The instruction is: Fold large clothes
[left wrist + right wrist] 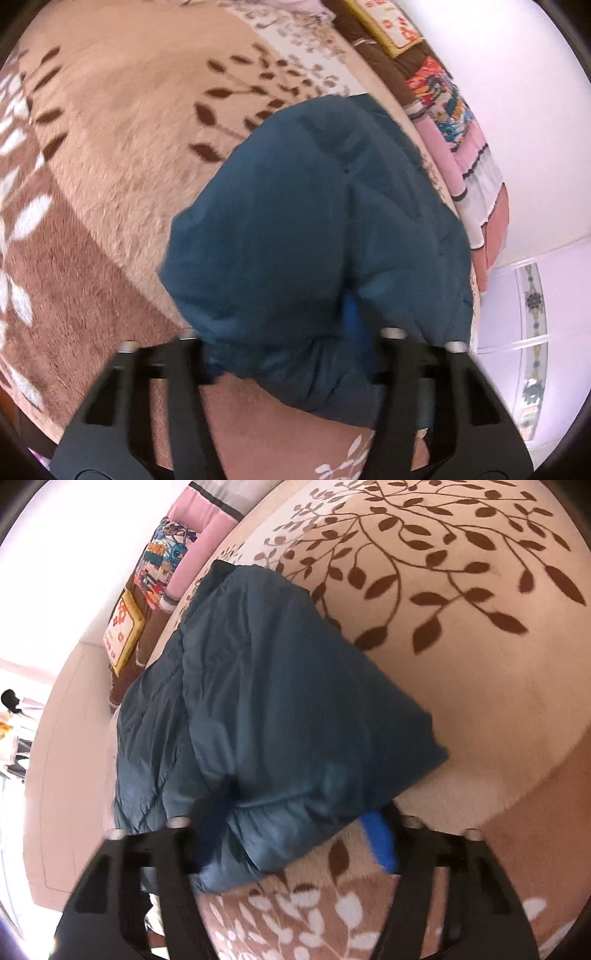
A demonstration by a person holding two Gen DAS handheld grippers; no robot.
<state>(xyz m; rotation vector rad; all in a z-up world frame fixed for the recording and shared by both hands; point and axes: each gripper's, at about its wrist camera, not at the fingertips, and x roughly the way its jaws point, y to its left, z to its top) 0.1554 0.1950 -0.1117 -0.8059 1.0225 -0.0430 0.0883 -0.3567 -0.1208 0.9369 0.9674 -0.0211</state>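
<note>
A dark teal padded jacket (295, 221) lies bunched and partly folded on a beige blanket with brown leaves (110, 147). My left gripper (288, 332) is at the jacket's near edge. A thick roll of the fabric fills the gap between its black fingers, and one blue pad (354, 317) shows against the cloth. In the right wrist view the same jacket (277, 701) runs away from me. My right gripper (291, 830) straddles its near corner. The cloth lies against the left finger, while the blue pad (380, 838) on the right finger stands apart from it over the blanket (480, 701).
Colourful pillows and a pink cover (443, 99) line the bed's edge beside the jacket, also the pillows (162, 565) at upper left. A white wall with a patterned panel (532, 332) lies beyond the bed. The blanket spreads wide on the side away from the pillows.
</note>
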